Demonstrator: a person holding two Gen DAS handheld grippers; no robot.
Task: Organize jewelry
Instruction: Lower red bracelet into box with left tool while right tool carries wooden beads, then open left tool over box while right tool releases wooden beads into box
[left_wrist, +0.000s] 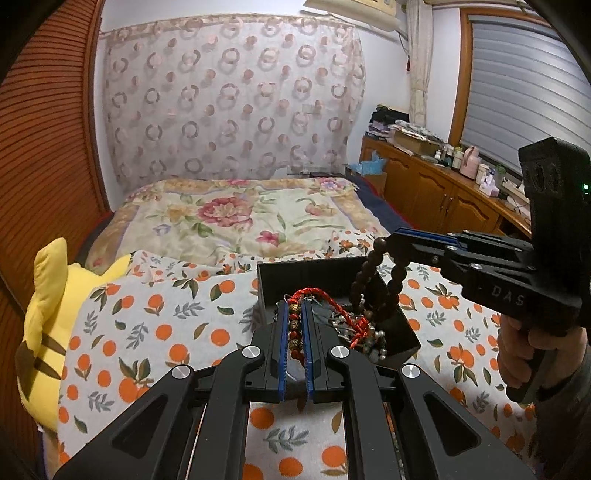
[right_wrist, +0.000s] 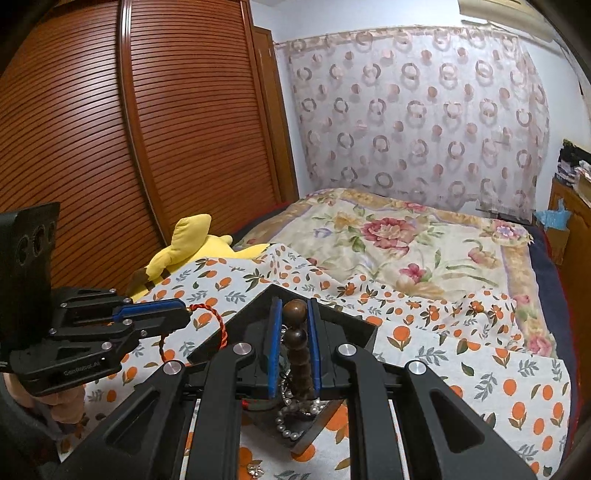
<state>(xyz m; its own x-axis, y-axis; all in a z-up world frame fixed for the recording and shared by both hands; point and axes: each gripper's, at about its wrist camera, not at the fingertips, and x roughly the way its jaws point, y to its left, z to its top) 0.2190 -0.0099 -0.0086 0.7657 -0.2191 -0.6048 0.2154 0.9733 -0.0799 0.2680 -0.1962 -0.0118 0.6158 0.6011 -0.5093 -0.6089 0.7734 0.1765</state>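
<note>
Both grippers were clamped over the open black box (left_wrist: 402, 332): the left gripper (left_wrist: 295, 332) pinched a red-corded bead bracelet (left_wrist: 295, 328), the right gripper (right_wrist: 294, 332) a dark wooden bead strand (right_wrist: 295, 343). Pearls (right_wrist: 291, 421) and tangled pieces lay inside, so sorting looked barely begun.

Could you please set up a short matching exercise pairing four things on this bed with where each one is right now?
Things:
1. red bracelet
2. brown beads
3. pearls
4. yellow toy

Places:
A. lying in the black box
B. clamped in the right gripper
C. beside the wardrobe, off the orange-print cloth
D. clamped in the left gripper

Pairs: 1-D, 2-B, 3-A, 4-C
</note>
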